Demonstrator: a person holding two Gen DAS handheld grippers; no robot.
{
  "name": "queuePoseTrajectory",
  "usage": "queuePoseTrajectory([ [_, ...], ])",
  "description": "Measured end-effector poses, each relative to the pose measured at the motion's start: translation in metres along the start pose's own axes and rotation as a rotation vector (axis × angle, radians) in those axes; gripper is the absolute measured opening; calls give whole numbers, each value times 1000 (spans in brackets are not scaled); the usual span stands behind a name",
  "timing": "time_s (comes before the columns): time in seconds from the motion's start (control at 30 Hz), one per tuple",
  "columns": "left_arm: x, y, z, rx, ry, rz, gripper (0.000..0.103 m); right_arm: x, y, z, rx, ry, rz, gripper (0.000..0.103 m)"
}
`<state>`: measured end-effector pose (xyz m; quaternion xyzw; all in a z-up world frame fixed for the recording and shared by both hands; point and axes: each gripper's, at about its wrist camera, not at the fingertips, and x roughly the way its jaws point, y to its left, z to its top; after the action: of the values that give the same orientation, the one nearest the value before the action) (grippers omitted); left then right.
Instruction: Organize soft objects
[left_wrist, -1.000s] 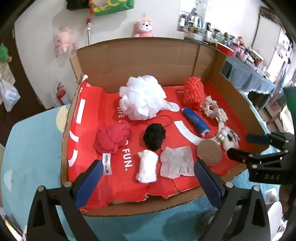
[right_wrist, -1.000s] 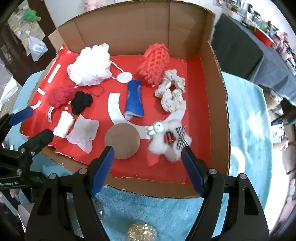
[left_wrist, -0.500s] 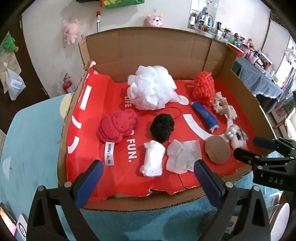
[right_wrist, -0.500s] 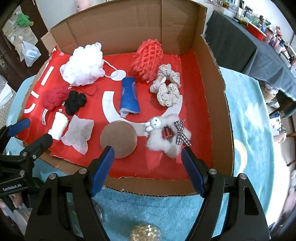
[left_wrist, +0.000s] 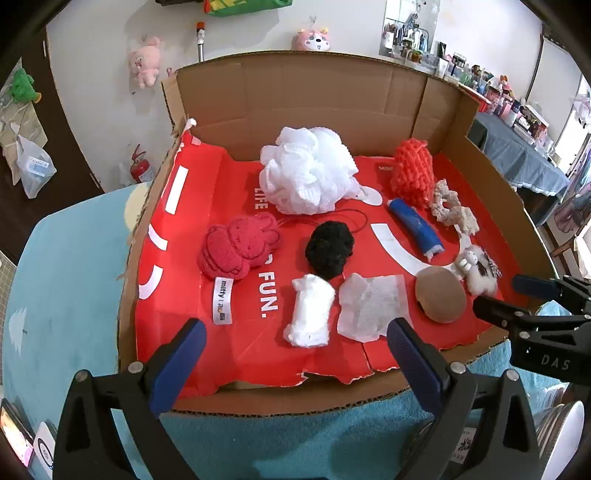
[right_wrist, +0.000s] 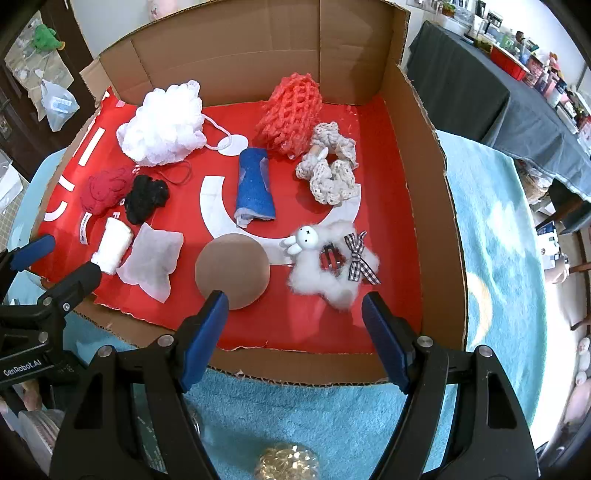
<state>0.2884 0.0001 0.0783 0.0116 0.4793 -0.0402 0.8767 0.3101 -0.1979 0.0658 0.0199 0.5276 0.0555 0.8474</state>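
A cardboard box (left_wrist: 295, 110) with a red liner holds several soft things: a white mesh pouf (left_wrist: 306, 173), a red bunny sponge (left_wrist: 236, 247), a black pompom (left_wrist: 328, 247), a white roll (left_wrist: 308, 314), a white pad (left_wrist: 369, 310), a brown round puff (right_wrist: 232, 271), a blue roll (right_wrist: 255, 188), an orange net pouf (right_wrist: 290, 114), a cream scrunchie (right_wrist: 328, 170) and a fluffy white rabbit clip (right_wrist: 328, 262). My left gripper (left_wrist: 295, 350) hovers open over the box's front edge. My right gripper (right_wrist: 295, 321) is open above the front edge, near the puff and rabbit clip.
The box sits on a blue fluffy rug (right_wrist: 498, 221). A dark-covered table (right_wrist: 480, 85) with clutter stands at the right. Plush toys (left_wrist: 146, 64) hang on the white wall behind. A gold crinkly ball (right_wrist: 286, 463) lies on the rug below my right gripper.
The left wrist view has shifted so the box sits more to the right and higher, with more of its left wall in view. The right gripper has barely moved. Both grippers stay open.
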Motion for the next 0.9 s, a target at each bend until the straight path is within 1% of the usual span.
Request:
queuePoseTrajectory([
  [0.5,-3,0,-2,-8,-11,15,100,-3,-2,-3,-4,-16,-2,74],
  [0.9,-3,4,-3,-18,-10,14,100,-5,4,-3,-20,-31,4,74],
])
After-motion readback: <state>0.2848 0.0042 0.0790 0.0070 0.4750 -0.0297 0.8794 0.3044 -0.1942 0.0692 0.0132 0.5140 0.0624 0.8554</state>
